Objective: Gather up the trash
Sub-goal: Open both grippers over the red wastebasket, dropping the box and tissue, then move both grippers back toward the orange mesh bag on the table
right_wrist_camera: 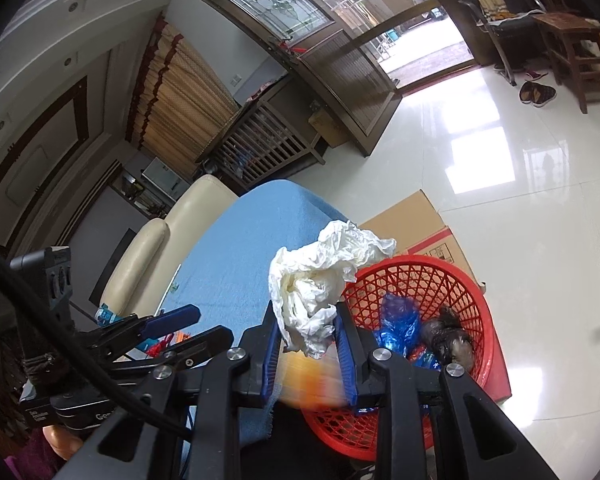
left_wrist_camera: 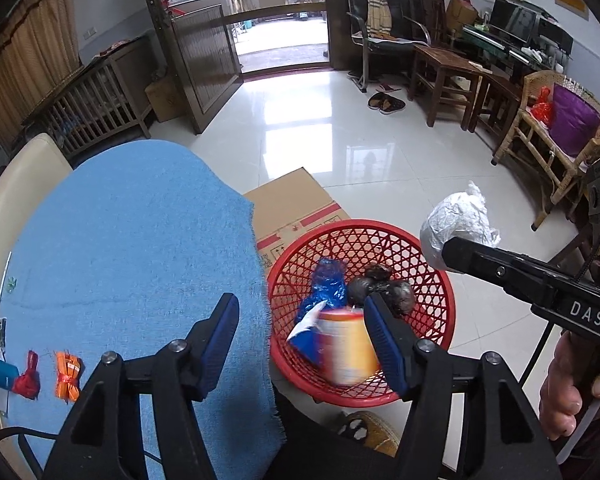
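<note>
A red mesh basket stands on the floor beside the blue-clothed table. In it lie a blue plastic bag and a dark crumpled bag. My left gripper hangs open over the basket's near side. An orange and white can shows blurred between its fingers, loose of the pads. My right gripper is shut on a crumpled white paper wad, held above the basket's rim.
A red wrapper and an orange wrapper lie on the cloth at the near left. A flat cardboard box lies behind the basket. Cream chairs stand at the table's far side. Wooden stools stand across the tiled floor.
</note>
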`<control>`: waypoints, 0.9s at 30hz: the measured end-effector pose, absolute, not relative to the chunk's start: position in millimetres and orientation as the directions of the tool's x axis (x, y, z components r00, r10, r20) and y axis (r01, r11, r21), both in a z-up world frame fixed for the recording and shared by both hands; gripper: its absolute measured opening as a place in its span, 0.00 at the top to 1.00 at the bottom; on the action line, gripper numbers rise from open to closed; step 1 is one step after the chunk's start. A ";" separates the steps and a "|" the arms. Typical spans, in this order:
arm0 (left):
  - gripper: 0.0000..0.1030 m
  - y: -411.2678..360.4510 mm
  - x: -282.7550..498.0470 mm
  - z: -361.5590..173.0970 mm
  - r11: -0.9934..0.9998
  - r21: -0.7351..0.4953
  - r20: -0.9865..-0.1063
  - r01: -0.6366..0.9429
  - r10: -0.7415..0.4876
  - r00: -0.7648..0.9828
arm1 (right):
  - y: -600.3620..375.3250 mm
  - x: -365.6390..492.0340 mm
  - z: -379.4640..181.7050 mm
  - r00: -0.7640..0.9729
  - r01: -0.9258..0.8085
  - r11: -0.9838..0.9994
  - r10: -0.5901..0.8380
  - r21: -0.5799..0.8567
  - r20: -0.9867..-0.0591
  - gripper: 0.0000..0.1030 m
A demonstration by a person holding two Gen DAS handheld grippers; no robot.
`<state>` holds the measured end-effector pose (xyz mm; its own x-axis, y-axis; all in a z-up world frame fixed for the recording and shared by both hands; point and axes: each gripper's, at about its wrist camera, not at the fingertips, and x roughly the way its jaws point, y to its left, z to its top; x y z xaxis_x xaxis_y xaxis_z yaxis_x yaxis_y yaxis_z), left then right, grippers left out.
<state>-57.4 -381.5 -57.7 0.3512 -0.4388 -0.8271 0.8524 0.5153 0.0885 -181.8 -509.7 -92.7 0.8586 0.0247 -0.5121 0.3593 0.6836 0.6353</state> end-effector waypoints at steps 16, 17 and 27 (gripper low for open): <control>0.35 -305.7 -43.6 -60.7 0.618 0.143 -0.812 0.773 -0.373 0.448 | -509.6 -182.5 -86.9 0.865 0.365 0.684 0.002 0.632 -0.502 0.33; 0.35 -299.4 -41.5 -61.5 0.629 0.138 -0.814 0.765 -0.369 0.449 | -506.1 -179.3 -85.5 0.863 0.362 0.691 0.006 0.626 -0.505 0.33; 0.35 -233.6 -18.2 -60.6 0.724 0.092 -0.798 0.684 -0.357 0.485 | -446.6 -136.1 -76.0 0.834 0.292 0.780 0.075 0.554 -0.547 0.33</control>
<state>-18.2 -233.6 -60.6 0.4851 -0.3567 -0.7984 0.6836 0.7240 0.0919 -136.1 -446.6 -76.0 0.8339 0.0755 -0.5467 0.2924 0.7797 0.5537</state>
